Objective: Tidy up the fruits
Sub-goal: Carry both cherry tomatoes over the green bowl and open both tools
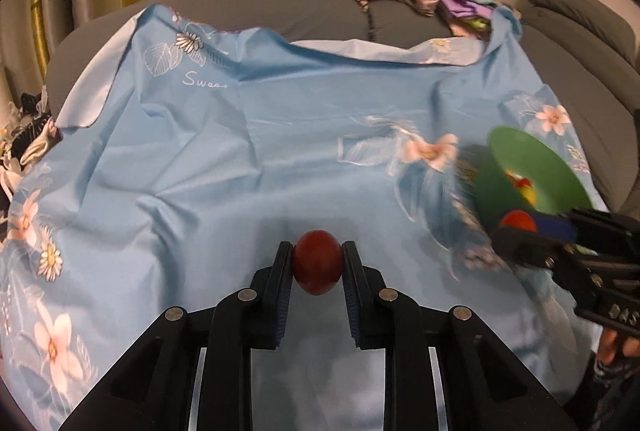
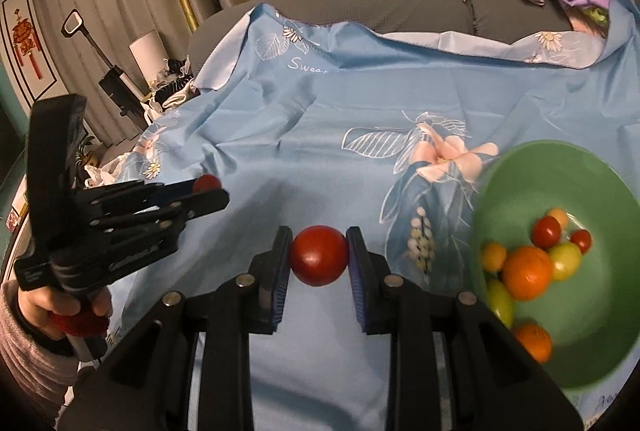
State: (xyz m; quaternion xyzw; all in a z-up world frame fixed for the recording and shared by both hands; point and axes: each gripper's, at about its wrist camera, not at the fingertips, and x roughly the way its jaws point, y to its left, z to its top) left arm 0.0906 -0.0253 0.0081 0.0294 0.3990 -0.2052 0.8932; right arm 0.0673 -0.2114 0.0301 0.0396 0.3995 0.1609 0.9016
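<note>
Left gripper: our left gripper [image 1: 318,263] is clenched on a dark red fruit [image 1: 318,262], one pad on each flank, and it hangs above the blue sheet [image 1: 248,151] near its front edge.

Right gripper: our right gripper [image 2: 319,256] grasps a brighter red fruit [image 2: 319,255] in the same manner, above the sheet and just to the left of the green bowl [image 2: 532,171].

Bowl: it sits at the right edge of the sheet and already holds several small fruits, among them an orange one [image 2: 527,272], a small red one [image 2: 546,231] and a yellow-green one [image 2: 565,260].

How the fruit handles: we judge both red fruits to be light, with smooth and a little slippery skin. They look firm, but a hard squeeze could probably bruise or split them.

Where to hold: across the widest middle, as both pairs of pads do now; a grip nearer an end would likely let the fruit slide out.

Direction of the dark fruit: it looks slightly egg-shaped, and its long axis runs along the fingers, with the narrower tip toward the camera.

Direction of the bright fruit: it is nearly round, so we cannot name a long axis. We cannot see any stem end.

Surface: the sheet is soft and wrinkled, so a round fruit set there may roll. The bowl seems the safer place.
</note>
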